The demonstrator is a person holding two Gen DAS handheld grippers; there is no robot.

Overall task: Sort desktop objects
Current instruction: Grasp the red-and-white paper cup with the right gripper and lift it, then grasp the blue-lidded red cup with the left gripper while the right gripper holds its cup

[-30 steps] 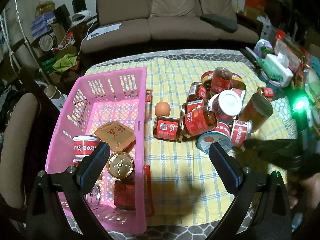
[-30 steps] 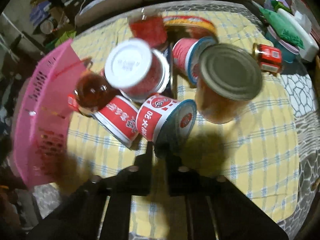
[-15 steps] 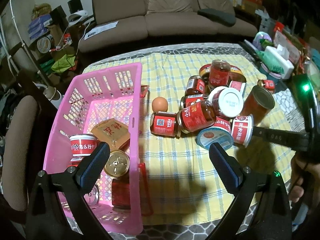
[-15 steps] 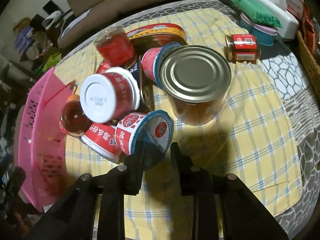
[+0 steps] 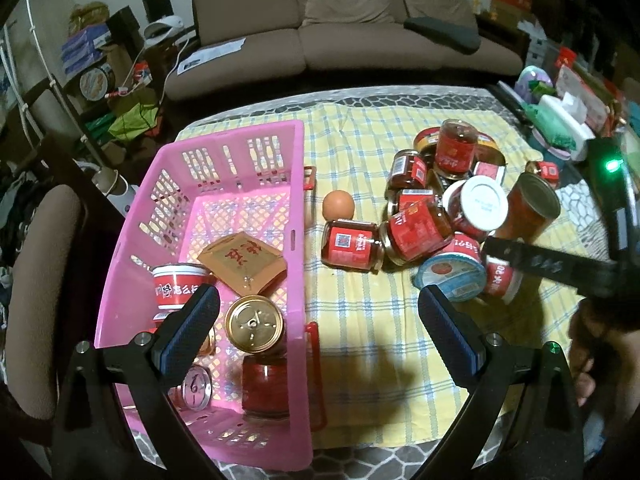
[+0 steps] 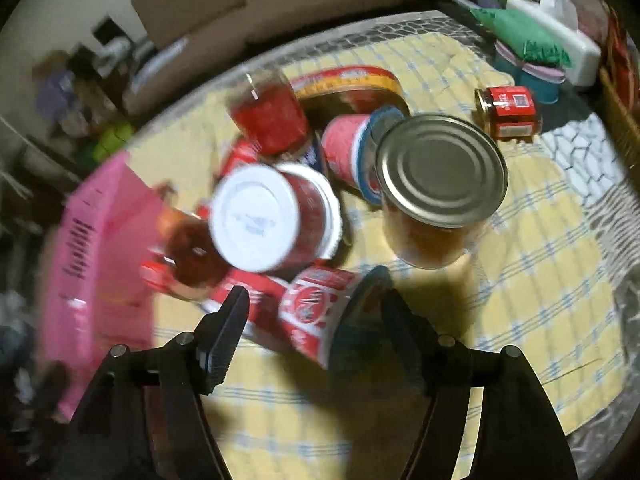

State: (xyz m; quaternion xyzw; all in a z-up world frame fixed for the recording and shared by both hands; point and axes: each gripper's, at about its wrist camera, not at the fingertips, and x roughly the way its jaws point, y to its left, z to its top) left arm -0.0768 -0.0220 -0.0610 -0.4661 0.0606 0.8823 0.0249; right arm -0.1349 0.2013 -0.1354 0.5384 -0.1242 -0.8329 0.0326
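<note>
A heap of red-labelled jars and cups lies on the yellow checked cloth beside a tall tin can [image 5: 532, 208] [image 6: 440, 172] and a brown egg [image 5: 338, 205]. My right gripper [image 6: 310, 300] hangs over the heap's near edge. Its jaws are opening around a red cup with a blue lid [image 6: 316, 312] [image 5: 498, 276] that lies on its side. The left pad stands clear of the cup. My left gripper [image 5: 316, 304] is open and holds nothing, above the right rim of the pink basket [image 5: 296, 184].
In the basket are a red cup [image 5: 176, 284], a brown packet [image 5: 240, 260], a gold-lidded jar [image 5: 254, 322] and a small clock [image 5: 196, 386]. A lone jar [image 6: 508, 112] lies at the cloth's far right. A sofa stands behind the table, clutter along the right edge.
The right gripper's jaws were shut in front of the blue-lidded cup and now stand apart on either side of it. The left gripper has kept its place and stayed open.
</note>
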